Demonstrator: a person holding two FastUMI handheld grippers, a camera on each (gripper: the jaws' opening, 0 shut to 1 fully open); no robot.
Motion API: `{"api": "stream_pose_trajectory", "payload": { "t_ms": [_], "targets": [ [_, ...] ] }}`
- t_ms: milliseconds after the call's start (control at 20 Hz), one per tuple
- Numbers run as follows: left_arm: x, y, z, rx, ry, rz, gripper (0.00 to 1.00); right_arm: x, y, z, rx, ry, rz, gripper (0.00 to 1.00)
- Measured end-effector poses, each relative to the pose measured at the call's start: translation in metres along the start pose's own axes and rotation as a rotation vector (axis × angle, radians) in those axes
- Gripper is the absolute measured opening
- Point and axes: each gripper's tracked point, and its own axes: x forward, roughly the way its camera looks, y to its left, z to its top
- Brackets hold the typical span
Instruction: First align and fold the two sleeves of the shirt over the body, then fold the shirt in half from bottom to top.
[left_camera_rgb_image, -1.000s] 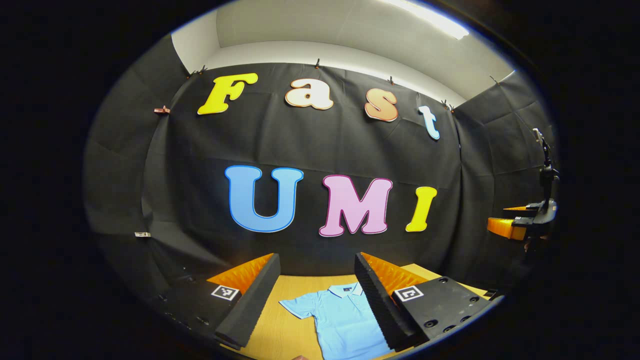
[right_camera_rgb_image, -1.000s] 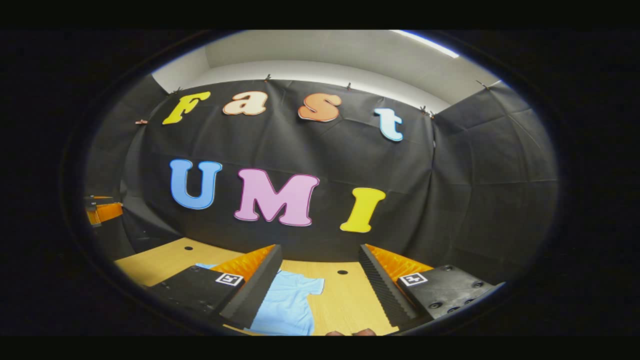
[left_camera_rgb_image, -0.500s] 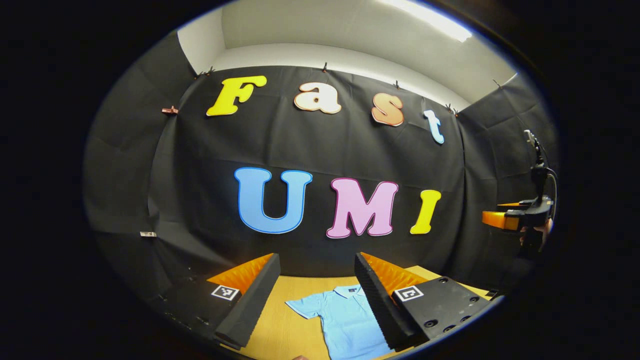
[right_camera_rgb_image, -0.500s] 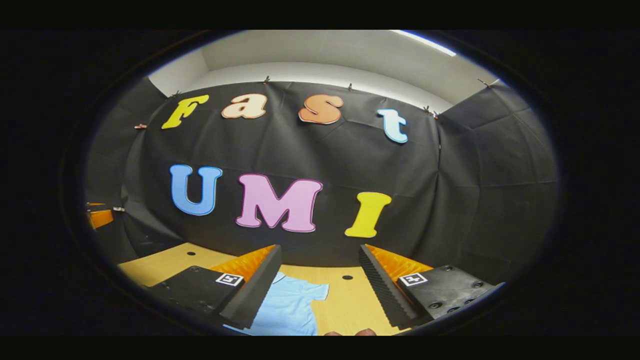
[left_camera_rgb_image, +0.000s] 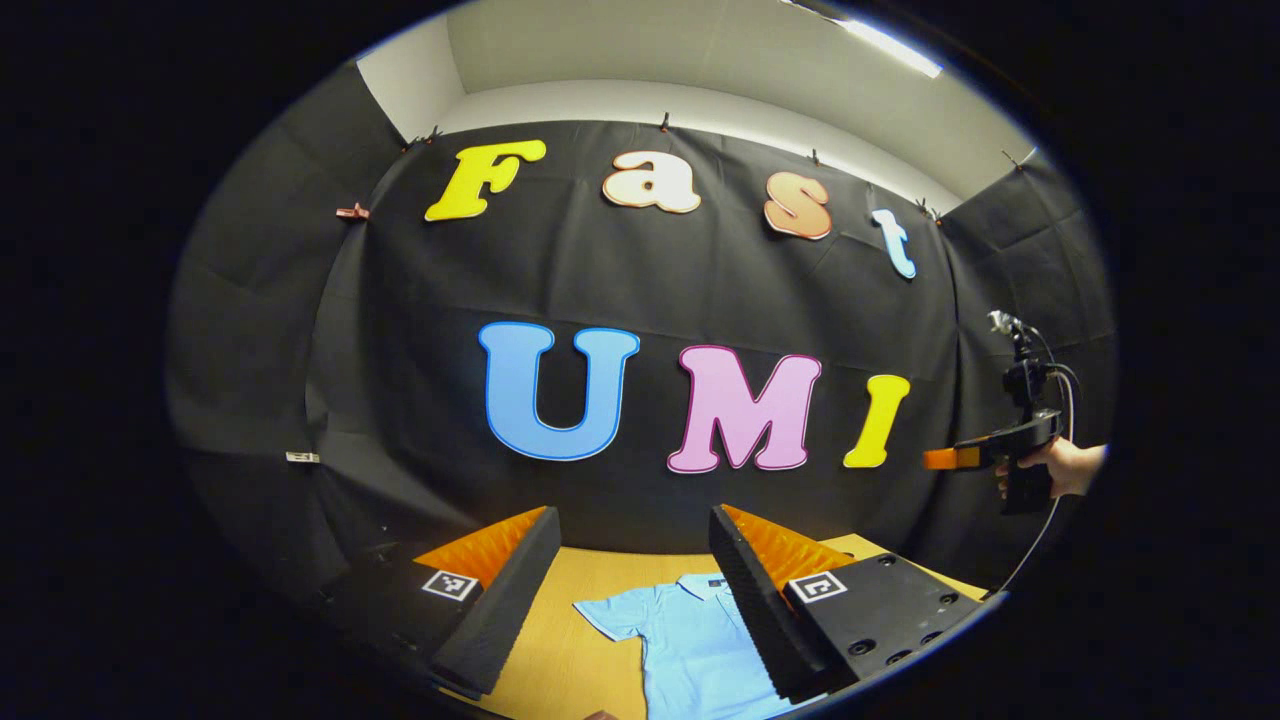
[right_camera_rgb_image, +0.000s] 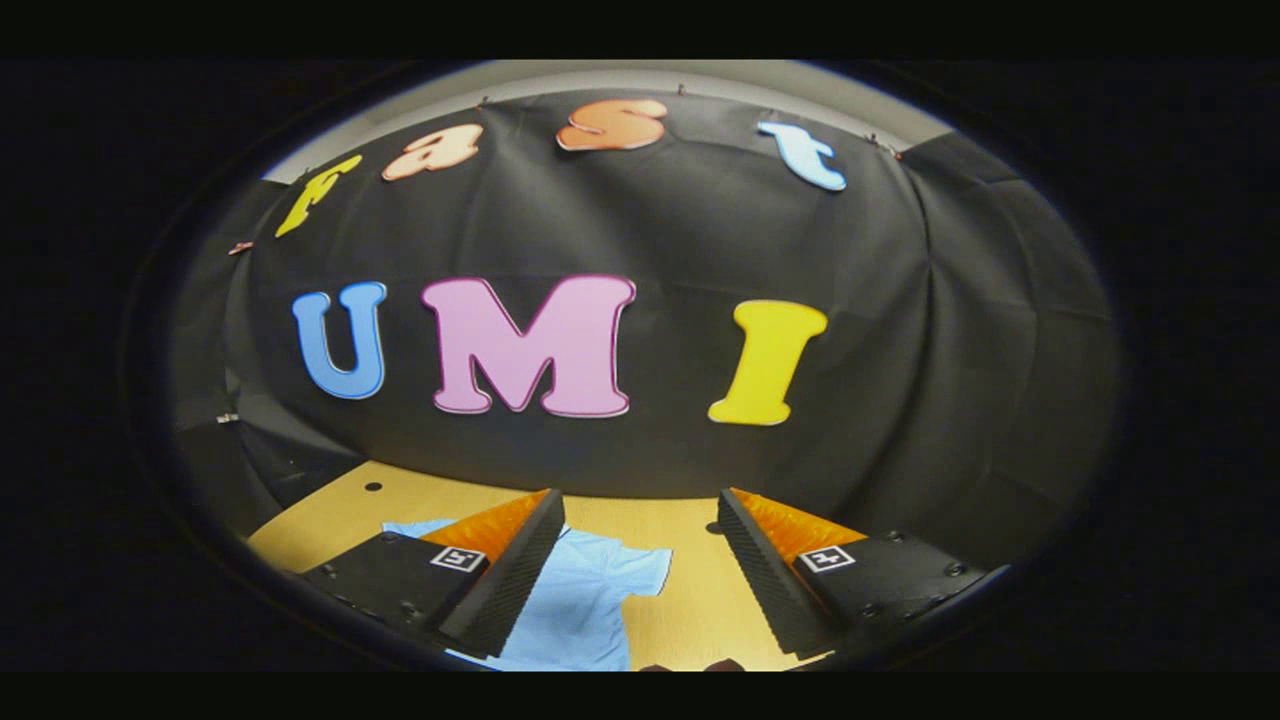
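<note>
1. Nearest in the left gripper view is the left gripper (left_camera_rgb_image: 632, 590), its two fingers spread wide apart with nothing between them, held up above the table (left_camera_rgb_image: 560, 640).
2. In the right gripper view the right gripper (right_camera_rgb_image: 640, 570) is the same: two fingers parted, jaws released, holding nothing, also up in the air.
3. Below them lies one shirt (left_camera_rgb_image: 690, 640), light blue with short sleeves and a collar, spread flat on the wooden table. Both sleeves are still out to the sides, unfolded.
4. From the left gripper view I see the collar (left_camera_rgb_image: 705, 583) at the far end and one sleeve (left_camera_rgb_image: 607, 618) sticking out; the gripper's finger hides the other side.
5. From the right gripper view the shirt (right_camera_rgb_image: 590, 610) sits low and left of centre, one sleeve (right_camera_rgb_image: 645, 572) pointing toward the bare table (right_camera_rgb_image: 690, 600).
6. The tabletop has two small dark holes that I can count, one (right_camera_rgb_image: 372, 487) at the far left, one (right_camera_rgb_image: 712, 527) near the far middle.
7. Farther off, at the right edge of the left gripper view, a hand (left_camera_rgb_image: 1070, 466) holds the right gripper (left_camera_rgb_image: 940, 459) in mid-air, well above the table, a cable (left_camera_rgb_image: 1040, 535) hanging from it.
8. Behind everything hangs the black cloth wall (left_camera_rgb_image: 640, 270).
</note>
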Motion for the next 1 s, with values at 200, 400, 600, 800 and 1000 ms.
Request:
{"api": "stream_pose_trajectory", "payload": {
  "t_ms": [200,400,600,800,1000],
  "targets": [
    [0.046,-0.009,-0.022,0.012,0.063,0.083,0.97,0.104,-0.007,-0.072,-0.047,0.174,0.093,0.97],
    [0.073,-0.034,-0.056,-0.015,0.157,0.166,0.97,0.179,-0.013,-0.156,-0.040,0.346,0.180,0.97],
    [0.080,-0.044,-0.069,0.015,0.204,0.229,0.97,0.227,-0.016,-0.244,-0.025,0.524,0.216,0.98],
    [0.081,-0.045,-0.079,0.027,0.245,0.265,0.97,0.248,-0.017,-0.303,0.013,0.660,0.200,0.98],
    [0.080,-0.037,-0.089,0.047,0.286,0.288,0.97,0.260,-0.018,-0.333,-0.002,0.710,0.174,0.98]
  ]
}}
